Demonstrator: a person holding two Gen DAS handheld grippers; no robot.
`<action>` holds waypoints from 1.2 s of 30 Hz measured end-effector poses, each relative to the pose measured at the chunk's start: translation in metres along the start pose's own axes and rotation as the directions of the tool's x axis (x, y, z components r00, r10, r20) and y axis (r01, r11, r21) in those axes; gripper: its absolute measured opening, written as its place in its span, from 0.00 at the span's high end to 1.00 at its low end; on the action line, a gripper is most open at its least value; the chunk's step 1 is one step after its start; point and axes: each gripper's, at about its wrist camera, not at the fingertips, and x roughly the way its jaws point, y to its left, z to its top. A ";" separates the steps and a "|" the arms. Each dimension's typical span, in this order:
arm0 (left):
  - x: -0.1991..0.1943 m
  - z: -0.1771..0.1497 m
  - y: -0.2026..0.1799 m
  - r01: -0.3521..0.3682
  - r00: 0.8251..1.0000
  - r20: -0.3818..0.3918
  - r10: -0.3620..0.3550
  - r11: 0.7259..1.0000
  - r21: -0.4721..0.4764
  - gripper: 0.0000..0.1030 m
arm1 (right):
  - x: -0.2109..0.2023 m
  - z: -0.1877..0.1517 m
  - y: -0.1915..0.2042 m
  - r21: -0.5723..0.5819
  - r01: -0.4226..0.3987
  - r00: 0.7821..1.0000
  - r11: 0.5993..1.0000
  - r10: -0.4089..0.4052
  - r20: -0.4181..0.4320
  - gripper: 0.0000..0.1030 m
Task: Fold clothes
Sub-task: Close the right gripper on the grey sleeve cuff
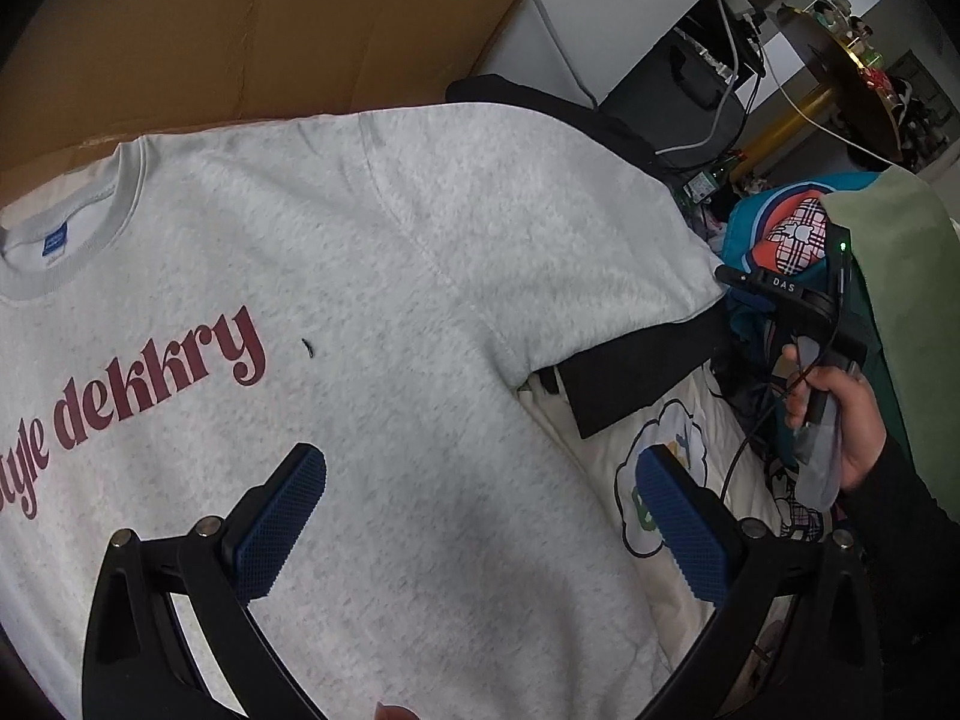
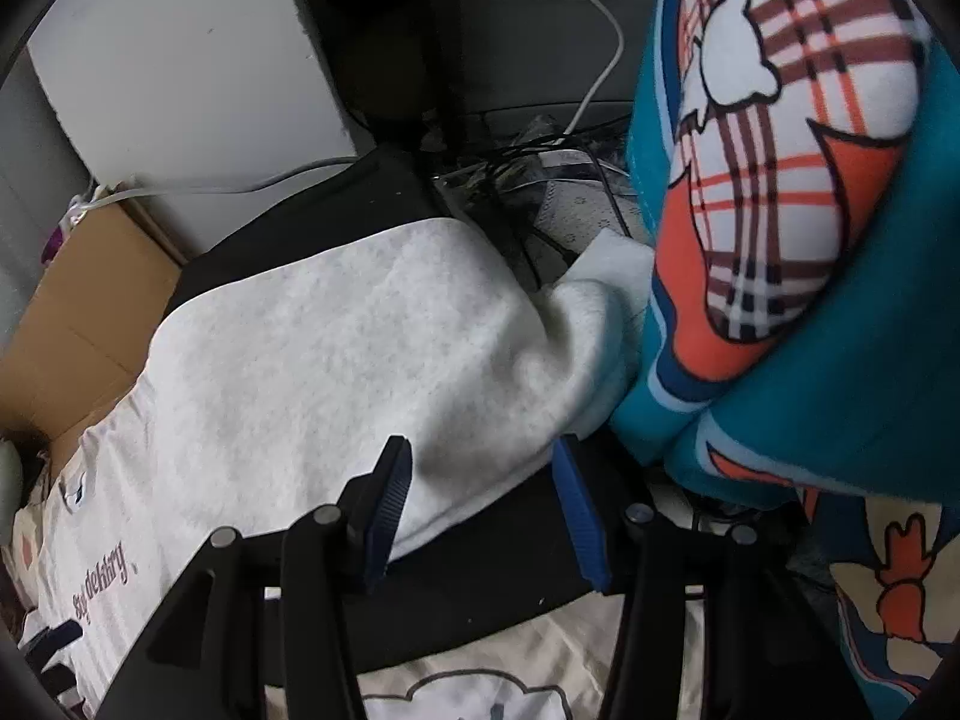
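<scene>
One light grey heathered sweatshirt [image 1: 372,276] lies flat on a black garment [image 1: 630,372]; teal patterned fabric [image 2: 810,300] crowds its right. Left gripper [image 1: 480,516] and right gripper [image 2: 480,480] gape empty.

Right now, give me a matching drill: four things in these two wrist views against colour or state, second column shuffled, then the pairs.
Things:
1. light grey sweatshirt with maroon lettering
2. brown cardboard sheet
3. teal cartoon-print blanket
4. left gripper

States:
A. bunched up beside the sleeve
B. jaws open above the sweatshirt
C. spread flat, front side up
D. lying behind the neckline

Pairs: 1-C, 2-D, 3-A, 4-B
</scene>
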 end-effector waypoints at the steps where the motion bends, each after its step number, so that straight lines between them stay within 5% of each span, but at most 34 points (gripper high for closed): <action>1: 0.000 0.000 0.000 -0.001 1.000 0.001 0.001 1.000 -0.001 0.00 | 0.002 0.000 0.000 0.004 0.005 1.000 1.000 -0.005 -0.001 0.55; 16: 0.006 -0.010 0.010 0.006 1.000 -0.021 -0.007 0.999 -0.039 0.00 | 0.037 -0.009 -0.018 0.164 -0.089 0.993 0.982 0.100 -0.060 0.55; 20: 0.007 -0.012 0.013 0.010 1.000 -0.021 -0.011 0.999 -0.051 0.00 | 0.029 -0.006 -0.013 0.141 -0.130 0.991 0.981 0.134 -0.014 0.88; 29: 0.007 -0.012 0.012 0.012 1.000 -0.019 -0.013 0.999 -0.050 0.00 | -0.009 0.015 0.009 0.068 -0.173 0.981 0.983 0.165 0.105 0.93; 36: 0.008 -0.012 0.011 0.015 1.000 -0.017 -0.016 0.998 -0.058 0.00 | -0.045 0.039 0.037 0.040 -0.264 0.951 0.964 0.253 0.178 0.94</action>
